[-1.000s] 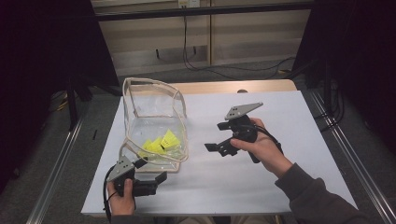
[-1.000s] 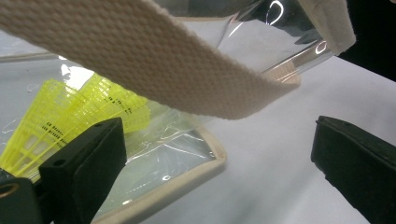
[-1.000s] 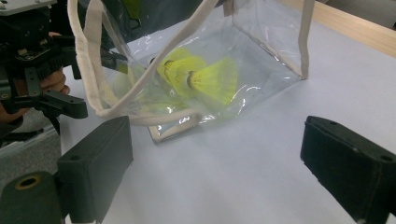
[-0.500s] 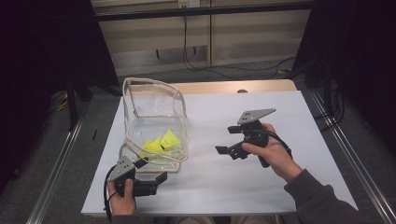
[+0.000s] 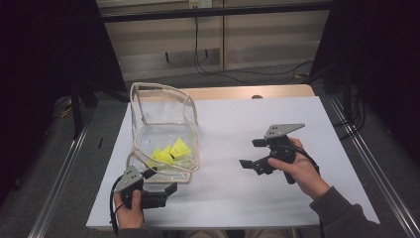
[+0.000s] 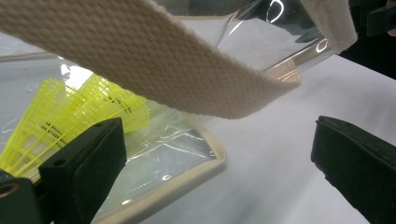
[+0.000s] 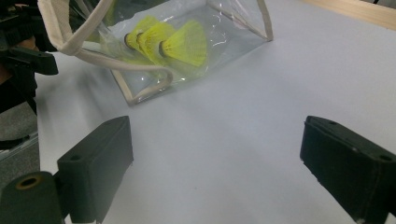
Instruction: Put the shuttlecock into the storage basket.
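Left gripper (image 5: 157, 191) hovering at the near corner of the bag (image 5: 163, 131), jaws gaping wide, gripping nothing; strap (image 6: 154, 60) arching just above and between them. Right gripper (image 5: 255, 153) sitting well apart over bare sheet (image 5: 297, 198), jaws equally wide, likewise holding nothing.

Risking, likely, a snag: closing on the loose strap instead of the bag's wall, dragging the soft bag over and tipping it. Also possibly pinching clear film against the shuttlecocks (image 7: 163, 42) inside and crushing their skirts, the bag being thin and floppy.

Counting: one bag, standing at the sheet's left side; three yellow shuttlecocks lying in its bottom; two grippers; one white sheet.
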{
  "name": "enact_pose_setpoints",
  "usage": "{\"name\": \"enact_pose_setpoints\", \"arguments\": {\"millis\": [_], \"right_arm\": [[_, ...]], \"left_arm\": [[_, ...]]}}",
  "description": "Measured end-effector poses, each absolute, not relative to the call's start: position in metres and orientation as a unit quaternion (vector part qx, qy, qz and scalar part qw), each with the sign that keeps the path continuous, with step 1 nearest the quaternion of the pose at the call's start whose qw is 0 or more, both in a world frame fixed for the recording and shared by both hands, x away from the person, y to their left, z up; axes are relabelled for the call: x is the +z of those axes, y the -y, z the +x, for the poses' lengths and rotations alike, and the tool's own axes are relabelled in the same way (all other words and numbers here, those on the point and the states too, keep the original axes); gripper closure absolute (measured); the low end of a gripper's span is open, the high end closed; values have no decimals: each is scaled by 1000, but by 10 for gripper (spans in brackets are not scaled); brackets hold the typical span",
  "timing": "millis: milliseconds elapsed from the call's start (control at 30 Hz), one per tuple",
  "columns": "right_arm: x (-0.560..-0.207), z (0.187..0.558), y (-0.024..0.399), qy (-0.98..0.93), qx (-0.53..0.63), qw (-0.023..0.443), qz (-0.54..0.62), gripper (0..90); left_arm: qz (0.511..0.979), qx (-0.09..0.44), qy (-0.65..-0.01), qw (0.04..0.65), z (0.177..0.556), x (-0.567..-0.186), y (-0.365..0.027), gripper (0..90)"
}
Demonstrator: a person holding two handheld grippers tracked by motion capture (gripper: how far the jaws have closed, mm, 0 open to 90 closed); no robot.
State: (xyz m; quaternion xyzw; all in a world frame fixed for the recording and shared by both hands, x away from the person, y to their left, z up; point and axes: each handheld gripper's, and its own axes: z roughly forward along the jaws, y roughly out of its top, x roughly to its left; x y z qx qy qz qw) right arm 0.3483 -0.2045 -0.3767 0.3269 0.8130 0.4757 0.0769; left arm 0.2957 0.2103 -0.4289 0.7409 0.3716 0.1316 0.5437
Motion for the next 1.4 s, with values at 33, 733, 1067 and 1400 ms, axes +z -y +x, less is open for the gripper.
{"name": "enact_pose_setpoints", "arguments": {"millis": [33, 733, 1067, 1400], "right_arm": [[-378, 347, 207, -812, 476, 76, 330, 92], [-405, 330, 243, -801, 472, 93, 356, 92], [-413, 322, 255, -798, 472, 101, 361, 92], [-425, 310, 271, -797, 466, 111, 368, 89]], "left_arm": [[741, 131, -372, 544, 296, -429, -210, 34], [742, 131, -372, 543, 296, -429, -209, 34], [742, 131, -373, 542, 296, -429, -210, 33], [745, 129, -372, 539, 296, -430, -209, 34]]}}
